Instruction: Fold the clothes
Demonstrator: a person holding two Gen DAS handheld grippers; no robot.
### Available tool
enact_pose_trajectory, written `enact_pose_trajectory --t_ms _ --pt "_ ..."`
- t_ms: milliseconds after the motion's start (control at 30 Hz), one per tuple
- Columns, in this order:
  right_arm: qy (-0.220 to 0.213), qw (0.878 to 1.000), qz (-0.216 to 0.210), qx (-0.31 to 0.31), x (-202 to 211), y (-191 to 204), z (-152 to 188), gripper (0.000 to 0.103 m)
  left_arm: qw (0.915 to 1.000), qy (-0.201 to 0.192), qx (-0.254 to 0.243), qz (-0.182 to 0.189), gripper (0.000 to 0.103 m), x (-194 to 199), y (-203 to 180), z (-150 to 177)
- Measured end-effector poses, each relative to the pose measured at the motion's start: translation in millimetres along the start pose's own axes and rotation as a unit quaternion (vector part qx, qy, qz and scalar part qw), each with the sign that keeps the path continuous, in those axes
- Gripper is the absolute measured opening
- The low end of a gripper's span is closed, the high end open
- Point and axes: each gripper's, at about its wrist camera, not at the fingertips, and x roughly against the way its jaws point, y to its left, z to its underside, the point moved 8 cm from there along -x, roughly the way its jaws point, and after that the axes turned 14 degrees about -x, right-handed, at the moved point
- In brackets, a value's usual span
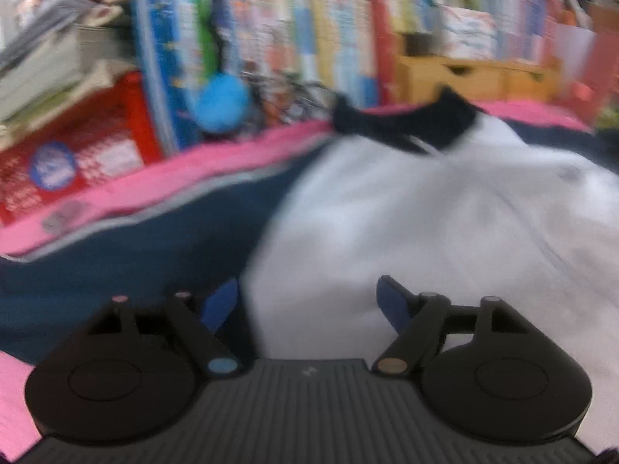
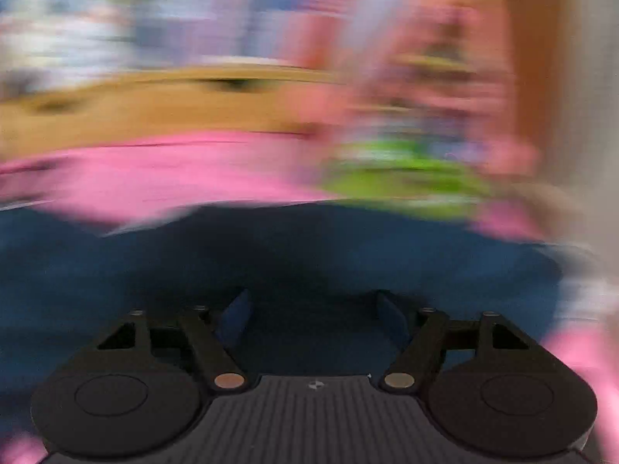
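Your left tool (image 1: 307, 301) is spread wide, nothing between the fingers, hovering over the white-and-navy shirt (image 1: 406, 208) lying flat on the pink cover (image 1: 162, 181) in front of the bookshelf (image 1: 309, 27). Your right tool (image 2: 311, 315) is apart too, empty, over navy fabric (image 2: 271, 255); that view is badly blurred.

Left hand-held gripper (image 1: 307, 301) open above white-navy shirt (image 1: 406, 212) on pink cloth (image 1: 154, 181).
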Motion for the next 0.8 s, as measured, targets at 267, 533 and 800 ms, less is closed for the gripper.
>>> enact_pose_trajectory --t_ms 267,533,800 --pt "-0.01 0.94 -0.317 0.126 117.1 179.6 5.4 0.026 0.9902 -0.053 -0.009 0.129 0.055 -54.8 -42.5 -69.0" --pt "0.071 0.896 -0.375 0.226 105.6 328.7 49.7 0.011 0.9957 -0.017 0.001 0.091 0.036 -141.4 -20.0 -90.4" --pt "0.046 0.91 -0.38 0.16 68.4 354.9 24.1 0.011 0.9988 0.002 0.017 0.047 0.068 -178.3 1.8 -106.7"
